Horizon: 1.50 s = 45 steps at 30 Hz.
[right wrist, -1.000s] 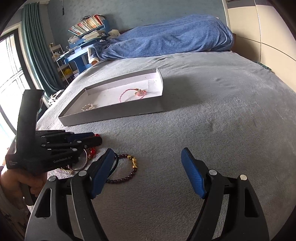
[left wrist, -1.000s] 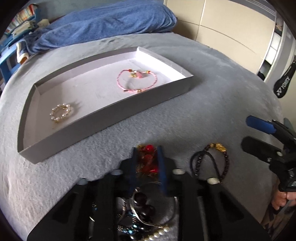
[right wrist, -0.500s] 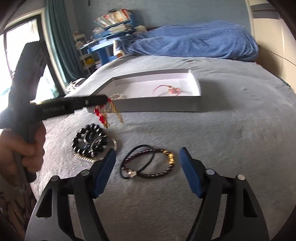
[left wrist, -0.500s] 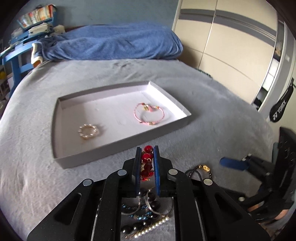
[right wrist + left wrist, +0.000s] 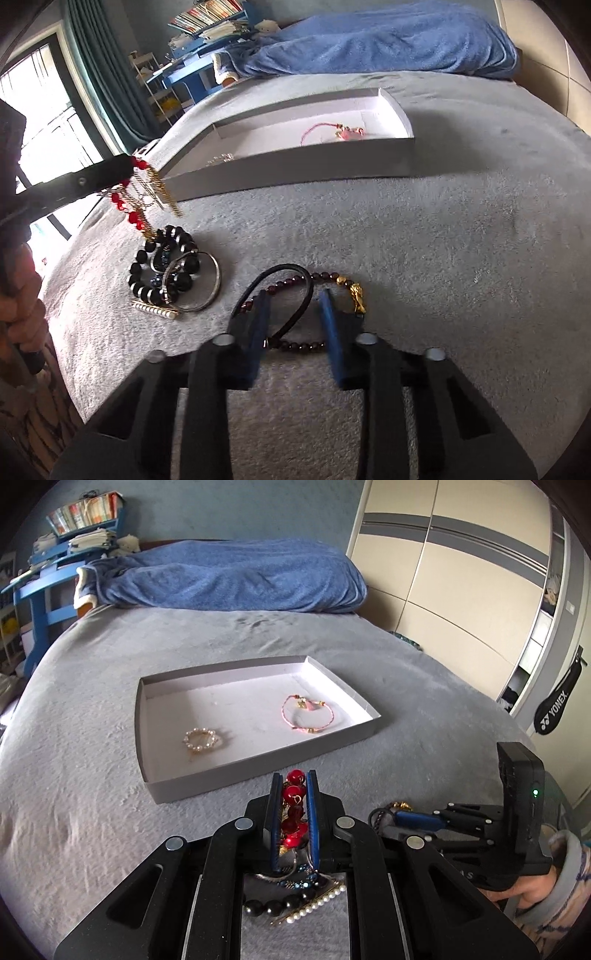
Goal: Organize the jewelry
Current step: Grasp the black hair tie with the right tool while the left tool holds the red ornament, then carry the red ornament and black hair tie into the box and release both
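Two bracelets already lie in the grey tray (image 5: 266, 771) on the bed; in the left wrist view the left tongs (image 5: 292, 805) are clamped on a red bead piece (image 5: 294, 797), held short of the tray, so carrying it over the rim comes next

From the right wrist view the right tongs (image 5: 293, 306) are closing around the garnet bracelet (image 5: 325, 275) and black cord (image 5: 291, 291) on the blanket; pads not yet pressing, lifting should wait

**Both grippers angled down, one clamped, one closing**

The left gripper (image 5: 291, 812) points downward, its blue pads pinched together around red beads. At its three o'clock, the right gripper (image 5: 293, 321) tilts down too, jaws closing with a dark cord between them. A hand (image 5: 22, 295) grips the left handle.
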Tool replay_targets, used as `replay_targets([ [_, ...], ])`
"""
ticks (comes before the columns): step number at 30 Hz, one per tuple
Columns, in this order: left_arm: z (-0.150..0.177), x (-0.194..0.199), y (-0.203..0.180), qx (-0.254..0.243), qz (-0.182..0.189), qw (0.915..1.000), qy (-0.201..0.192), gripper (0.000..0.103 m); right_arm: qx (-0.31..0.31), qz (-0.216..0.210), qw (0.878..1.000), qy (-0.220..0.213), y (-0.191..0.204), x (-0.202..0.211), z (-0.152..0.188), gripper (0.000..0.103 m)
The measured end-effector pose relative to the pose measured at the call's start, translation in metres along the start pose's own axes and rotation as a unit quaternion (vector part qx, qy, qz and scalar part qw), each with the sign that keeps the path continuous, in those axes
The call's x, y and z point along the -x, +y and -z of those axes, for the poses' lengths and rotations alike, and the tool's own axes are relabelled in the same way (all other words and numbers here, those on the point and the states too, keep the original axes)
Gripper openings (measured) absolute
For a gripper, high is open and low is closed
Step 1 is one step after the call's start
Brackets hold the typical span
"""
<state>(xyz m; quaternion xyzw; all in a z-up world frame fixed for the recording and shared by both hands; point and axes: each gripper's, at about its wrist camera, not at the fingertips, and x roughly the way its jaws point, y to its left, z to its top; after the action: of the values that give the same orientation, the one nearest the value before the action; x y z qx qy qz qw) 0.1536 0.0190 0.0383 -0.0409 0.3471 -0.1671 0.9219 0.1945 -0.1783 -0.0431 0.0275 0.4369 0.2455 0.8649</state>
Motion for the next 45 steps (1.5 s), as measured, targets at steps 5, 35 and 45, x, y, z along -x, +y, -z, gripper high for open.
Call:
replay_targets([
  [5, -0.001, 0.001, 0.003, 0.001, -0.002, 1.0, -0.002, 0.013, 0.012, -0.006, 1.0, -0.014, 0.005, 0.005, 0.0, 0.003],
  [35, -0.073, -0.048, 0.045, 0.011, -0.002, 0.9999, -0.009, 0.013, 0.073, -0.003, 0.992, -0.098, 0.02, -0.008, -0.136, 0.003],
  [45, -0.064, -0.101, 0.055, 0.041, 0.016, 0.9985, 0.032, 0.013, 0.067, 0.009, 0.995, -0.067, 0.008, -0.057, -0.151, 0.003],
])
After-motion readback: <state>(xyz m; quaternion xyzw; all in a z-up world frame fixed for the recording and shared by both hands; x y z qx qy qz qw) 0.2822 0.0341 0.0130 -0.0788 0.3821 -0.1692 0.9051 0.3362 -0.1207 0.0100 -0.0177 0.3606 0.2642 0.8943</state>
